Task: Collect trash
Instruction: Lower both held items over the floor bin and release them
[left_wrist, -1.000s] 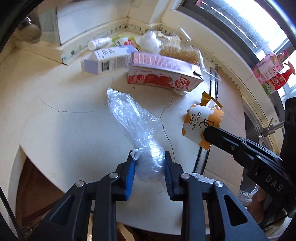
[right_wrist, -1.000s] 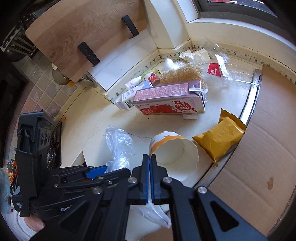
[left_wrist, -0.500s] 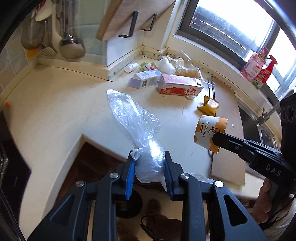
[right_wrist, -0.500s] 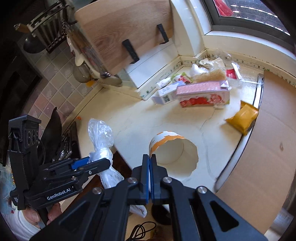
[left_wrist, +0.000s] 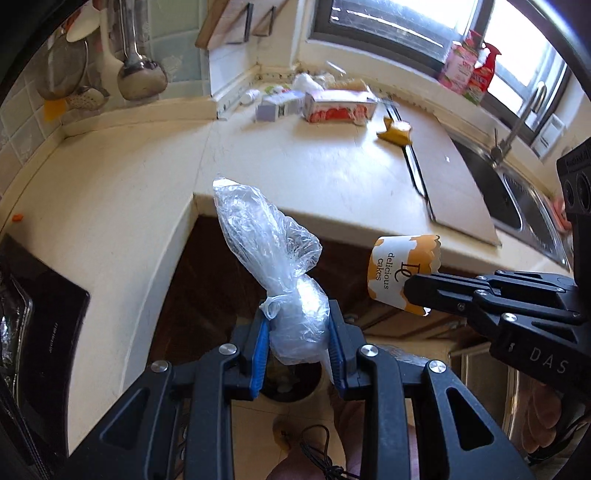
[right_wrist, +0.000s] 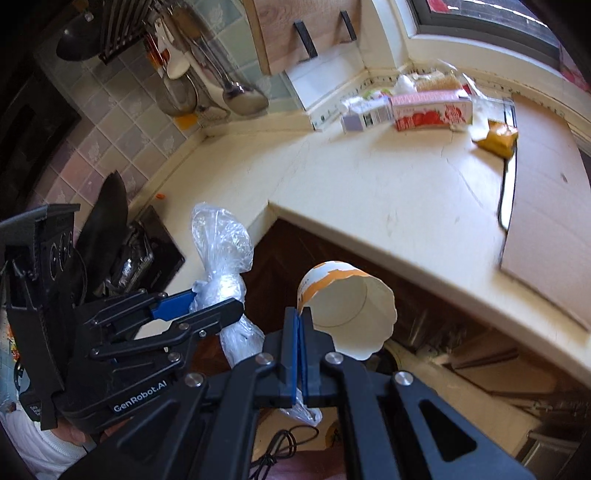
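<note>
Left tongs (left_wrist: 298, 341) clamped on knotted clear plastic bag (left_wrist: 269, 254), blue pads pressing both sides of the bundle, loose top standing up toward 12 o'clock. Right tongs (right_wrist: 297, 325) fully shut on rim of paper cake cup (right_wrist: 351, 310), cup mouth facing the camera. Both pieces held in the air past the worktop (left_wrist: 314, 166) edge, above dark cabinet front. On worktop at 1 o'clock: strawberry carton (left_wrist: 338, 107), small white carton (left_wrist: 280, 107), yellow wrapper (left_wrist: 395, 131).
</note>
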